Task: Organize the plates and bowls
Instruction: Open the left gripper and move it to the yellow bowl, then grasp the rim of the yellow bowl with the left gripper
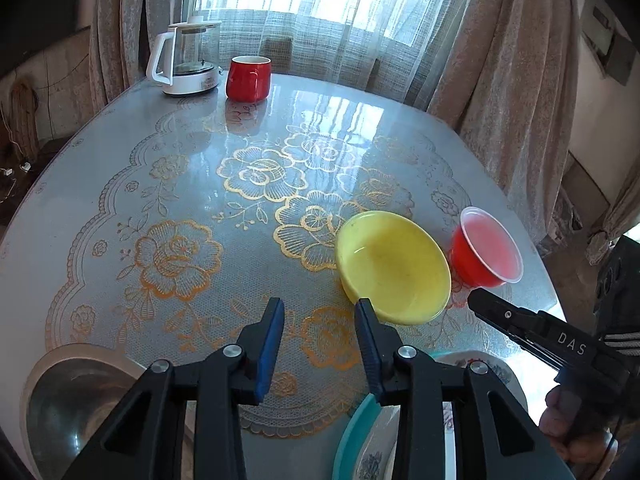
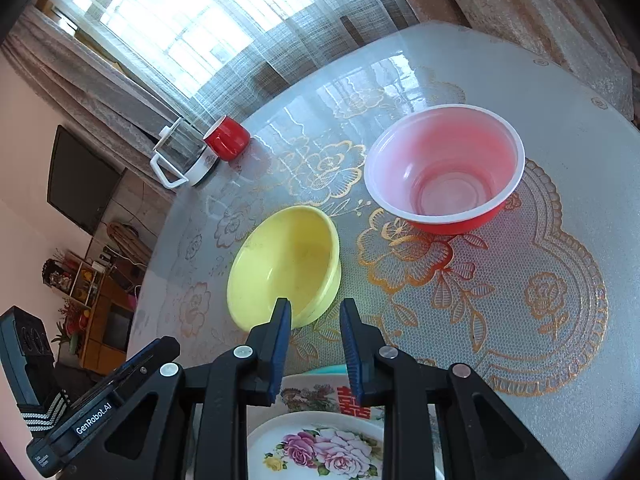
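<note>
A yellow bowl (image 1: 394,268) (image 2: 286,264) sits upright on the table, with a red plastic bowl (image 1: 486,248) (image 2: 444,168) just to its right. My left gripper (image 1: 319,304) hovers open beside the yellow bowl's near left rim, with only tablecloth between its blue pads. My right gripper (image 2: 316,305) is also open and empty, its left finger over the yellow bowl's near rim; in the left wrist view it (image 1: 476,300) reaches in below the red bowl. Under the grippers lie a stack of floral plates (image 2: 320,444) and a teal plate (image 1: 352,436). A steel bowl (image 1: 72,412) sits at lower left.
A red mug (image 1: 248,78) (image 2: 228,138) and a glass kettle (image 1: 188,60) (image 2: 180,156) stand at the far edge by the curtained window. The round table (image 1: 120,184) carries a glossy floral cloth. A person's hand (image 1: 572,428) holds the right gripper.
</note>
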The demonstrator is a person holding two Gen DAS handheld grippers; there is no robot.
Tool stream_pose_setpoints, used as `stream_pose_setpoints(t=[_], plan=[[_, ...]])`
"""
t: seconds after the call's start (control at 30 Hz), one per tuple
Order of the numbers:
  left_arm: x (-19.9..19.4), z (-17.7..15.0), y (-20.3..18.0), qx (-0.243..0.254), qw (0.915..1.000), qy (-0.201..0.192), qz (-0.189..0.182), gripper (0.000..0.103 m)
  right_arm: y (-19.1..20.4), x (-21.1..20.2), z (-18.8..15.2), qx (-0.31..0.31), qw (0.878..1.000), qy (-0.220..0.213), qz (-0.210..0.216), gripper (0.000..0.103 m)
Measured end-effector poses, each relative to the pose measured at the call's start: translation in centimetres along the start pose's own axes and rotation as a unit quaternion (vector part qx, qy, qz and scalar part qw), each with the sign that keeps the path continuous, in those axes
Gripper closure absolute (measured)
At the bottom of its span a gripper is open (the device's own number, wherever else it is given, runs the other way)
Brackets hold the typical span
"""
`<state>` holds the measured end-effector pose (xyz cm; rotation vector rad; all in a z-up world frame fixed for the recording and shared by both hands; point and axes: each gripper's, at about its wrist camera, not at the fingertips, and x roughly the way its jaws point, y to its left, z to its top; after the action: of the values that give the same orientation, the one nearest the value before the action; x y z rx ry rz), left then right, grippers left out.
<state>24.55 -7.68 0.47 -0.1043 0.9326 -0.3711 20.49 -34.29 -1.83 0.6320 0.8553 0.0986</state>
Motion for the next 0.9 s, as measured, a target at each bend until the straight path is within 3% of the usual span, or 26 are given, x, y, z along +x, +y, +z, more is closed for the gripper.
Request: stream_pose_setpoints(t=[0.3,0.47,0.57,0.9], plan=[[4.1,2.0,0.0,-0.051,0.9974,0.04,-0.03,0.068,-0.4,2.1,1.5,0.01,1.0,0.011,-0.019,0.078],[6.0,1.6,-0.6,-0.052,0.9953,0.065,-0.05,0.089,-0.7,3.0,1.5,0.007,1.0,0.019,-0.019,0.085],[5.8,1.4,-0.9,-0.044,0.9962,0.054,-0.052,0.09,-0.5,3.2,1.2,-0.006,1.0,0.024,-0.01,0.091],[3.2,0.8,-0.5,-0.024,0.9985,0.036,-0.033,0.09,0.4,2.9,0.6,-0.016,1.0,0.026,-0.005,0.091]])
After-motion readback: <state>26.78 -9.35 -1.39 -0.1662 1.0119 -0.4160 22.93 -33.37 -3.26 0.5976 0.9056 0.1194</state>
